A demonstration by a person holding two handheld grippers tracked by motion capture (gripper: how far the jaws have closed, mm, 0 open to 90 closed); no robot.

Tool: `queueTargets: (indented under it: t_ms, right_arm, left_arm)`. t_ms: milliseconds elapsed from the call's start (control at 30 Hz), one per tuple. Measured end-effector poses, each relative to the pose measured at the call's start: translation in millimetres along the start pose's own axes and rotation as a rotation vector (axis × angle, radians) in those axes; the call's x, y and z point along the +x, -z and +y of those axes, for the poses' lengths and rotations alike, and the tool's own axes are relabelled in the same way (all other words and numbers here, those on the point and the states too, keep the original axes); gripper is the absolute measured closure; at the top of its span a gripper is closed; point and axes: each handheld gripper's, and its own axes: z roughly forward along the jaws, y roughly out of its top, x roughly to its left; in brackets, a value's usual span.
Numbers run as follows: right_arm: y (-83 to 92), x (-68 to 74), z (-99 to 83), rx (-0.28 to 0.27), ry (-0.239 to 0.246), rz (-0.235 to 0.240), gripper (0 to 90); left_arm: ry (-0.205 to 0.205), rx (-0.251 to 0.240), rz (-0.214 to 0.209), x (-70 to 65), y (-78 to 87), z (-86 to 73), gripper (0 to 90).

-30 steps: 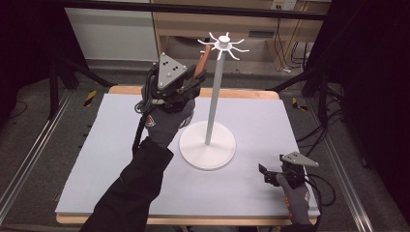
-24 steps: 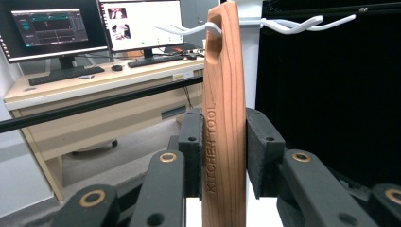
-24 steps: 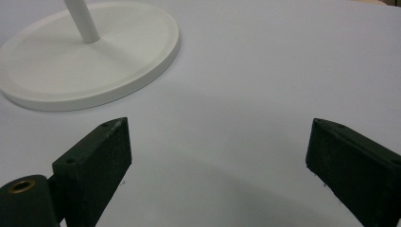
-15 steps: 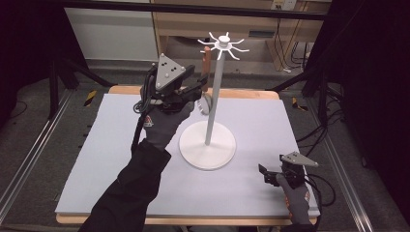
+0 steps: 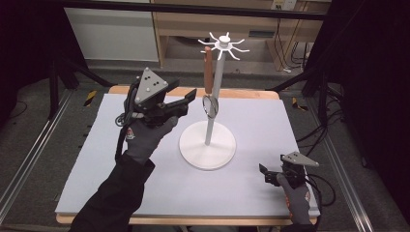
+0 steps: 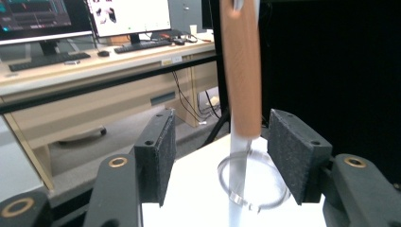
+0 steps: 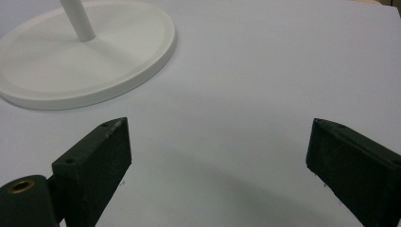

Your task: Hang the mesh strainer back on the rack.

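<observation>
thing: small utensil with brown wooden handle and wire ring (image 5: 208,77), hanging from a hook of the white metal stand (image 5: 208,147), far-centre of bench | handling: probably light, stiff, swings freely; take it at the handle | left gripper (image 5: 189,99): level, just left of it, jaws have just been opening, apart, handle between them untouched | right gripper (image 5: 265,174): near right, low over the bench, jaws apart, empty

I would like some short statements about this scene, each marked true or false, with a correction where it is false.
1. The wooden-handled utensil hangs from a hook of the white stand. True.
2. The left claw is clamped on the handle. False: its jaws have just been opening and stand apart from the handle, which hangs free between them.
3. The right claw holds a spoon. False: it is open with nothing between its jaws, above the grey mat.
4. A metal ring sits at the lower end of the utensil. True.
5. The stand lies tipped over. False: it is upright.
</observation>
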Motion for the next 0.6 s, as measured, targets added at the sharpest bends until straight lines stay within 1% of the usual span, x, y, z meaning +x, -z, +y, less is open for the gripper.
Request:
queueTargets:
  t_ms: [33,67,100,133,167,200,233,267,300,333,367,400,433,467,500,533,567,600]
  right_arm:
    - [0.0,0.0,0.0,0.000,0.000,0.000,7.8]
    - [-0.1,-0.3,-0.3,-0.002,0.002,-0.007,7.6]
    - [-0.1,-0.3,-0.3,-0.002,0.002,-0.007,7.6]
    - [-0.3,0.0,-0.2,0.001,0.002,-0.004,7.5]
    - [-0.3,0.0,-0.2,0.001,0.002,-0.004,7.5]
    - [-1.2,0.3,-0.4,0.006,0.003,-0.002,7.5]
    - [-1.2,0.3,-0.4,0.006,0.003,-0.002,7.5]
    - [-1.3,0.7,-0.4,0.011,0.002,0.000,7.5]
    - [-1.3,0.7,-0.5,0.011,0.002,-0.001,7.5]
    - [-1.2,0.6,-0.4,0.010,0.001,-0.001,7.4]
    - [-1.2,0.6,-0.4,0.010,0.001,-0.001,7.4]
    - [-1.2,0.3,-0.5,0.008,0.001,-0.003,7.4]
    - [-1.2,0.3,-0.5,0.008,0.001,-0.003,7.4]
    - [-0.9,0.1,-0.6,0.009,0.002,-0.007,7.4]
    - [-0.9,0.1,-0.6,0.009,0.002,-0.007,7.4]
    - [-1.1,0.2,-0.6,0.011,0.001,-0.006,7.4]
    - [-1.1,0.2,-0.6,0.012,0.003,-0.005,7.3]
    - [-1.1,0.2,-0.6,0.012,0.003,-0.005,7.3]
  left_arm:
    - [0.000,0.000,0.000,0.0,0.0,0.0,41.8]
    - [0.003,0.009,0.000,3.2,4.4,-6.5,41.4]
    - [0.003,0.009,0.000,3.2,4.4,-6.5,41.3]
    - [-0.002,0.022,0.002,5.9,7.8,-13.5,41.1]
    - [-0.002,0.022,0.002,5.9,7.8,-13.5,40.9]
    - [-0.007,0.039,0.004,8.1,11.0,-21.6,40.6]
    - [-0.007,0.039,0.004,8.1,11.0,-21.6,40.5]
    - [-0.002,0.049,0.003,10.5,14.3,-30.6,40.4]
    - [-0.002,0.049,0.003,10.5,14.3,-30.6,40.2]
    - [0.003,0.064,0.006,13.3,17.1,-39.6,40.1]
    - [0.003,0.064,0.006,13.3,17.1,-39.6,39.9]
    - [0.004,0.066,0.012,16.7,19.9,-48.8,39.7]
    - [0.004,0.066,0.012,16.7,19.9,-48.8,39.7]
    - [0.029,0.084,0.012,19.2,23.0,-59.2,39.4]
    - [0.029,0.084,0.012,19.2,23.0,-59.2,39.3]
    - [0.043,0.098,0.014,21.5,24.8,-70.0,39.1]
    - [0.045,0.108,0.017,23.2,26.2,-75.6,39.1]
    - [0.045,0.108,0.017,23.2,26.2,-75.6,39.0]
